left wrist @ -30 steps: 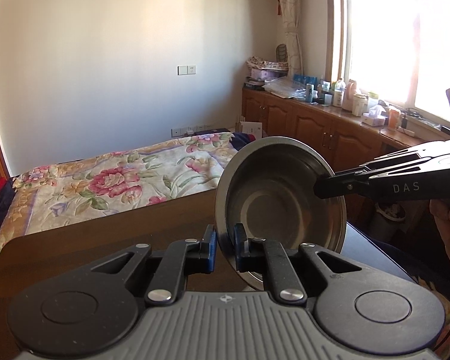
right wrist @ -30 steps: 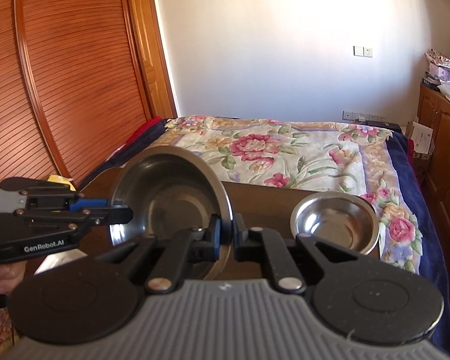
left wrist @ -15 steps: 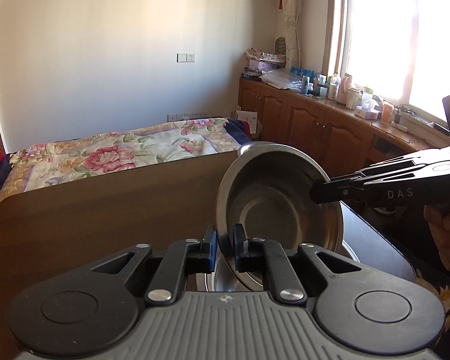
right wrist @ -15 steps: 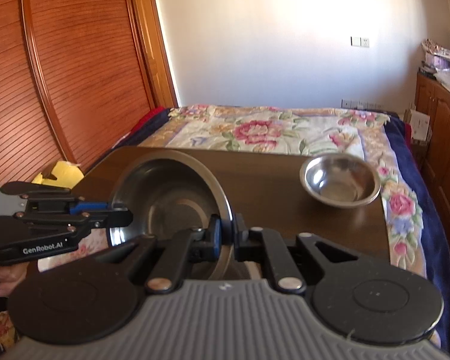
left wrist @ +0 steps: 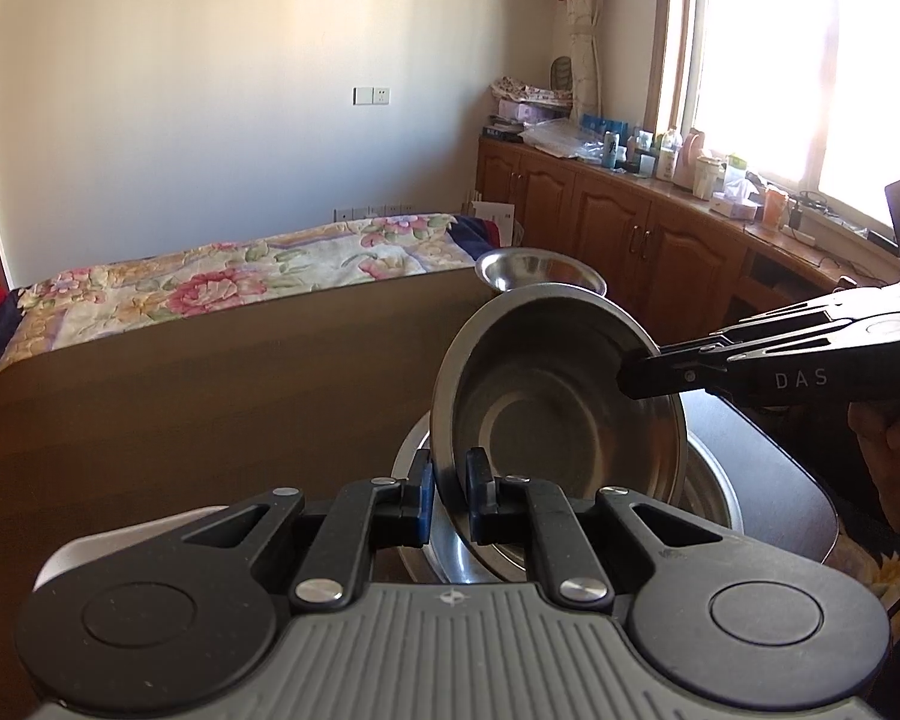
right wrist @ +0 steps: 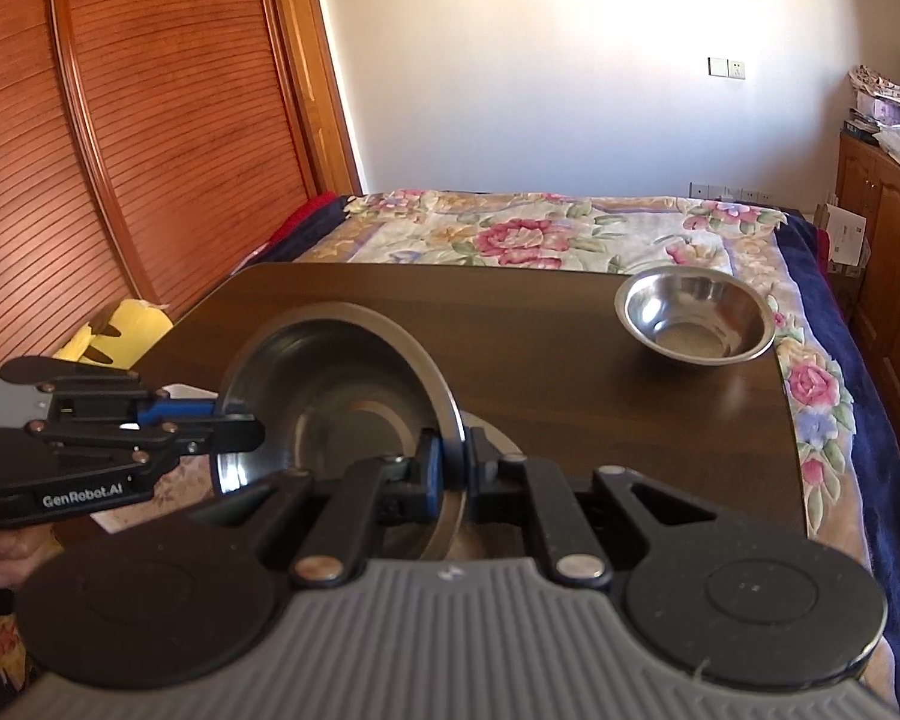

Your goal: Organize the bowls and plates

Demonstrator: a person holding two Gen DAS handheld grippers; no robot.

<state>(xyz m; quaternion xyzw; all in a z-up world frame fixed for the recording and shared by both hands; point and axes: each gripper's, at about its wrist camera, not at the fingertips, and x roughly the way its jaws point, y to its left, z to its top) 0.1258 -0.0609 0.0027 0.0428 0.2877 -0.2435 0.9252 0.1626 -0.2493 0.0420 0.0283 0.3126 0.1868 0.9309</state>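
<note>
A steel bowl [left wrist: 546,414] hangs tilted just above the right front of the dark wooden table [left wrist: 210,390]. My left gripper [left wrist: 450,480] is shut on its near rim. My right gripper [left wrist: 630,378] comes in from the right, shut on the opposite rim. In the right wrist view the same bowl [right wrist: 330,396] sits between the right gripper [right wrist: 455,462] and the left gripper [right wrist: 240,429]. A wider steel dish [left wrist: 708,498] lies on the table directly under it, mostly hidden. A smaller steel bowl [right wrist: 696,324] stands at the table's far right corner.
A bed with a floral cover [right wrist: 540,234] lies beyond the table's far edge. Wooden cabinets [left wrist: 630,228] topped with bottles run under the window at the right. A slatted wooden door [right wrist: 120,120] and a yellow object [right wrist: 120,330] are off the table's left side.
Both grippers have carried the bowl down toward the table. The wide steel dish under it and the small far bowl have come into the left wrist view.
</note>
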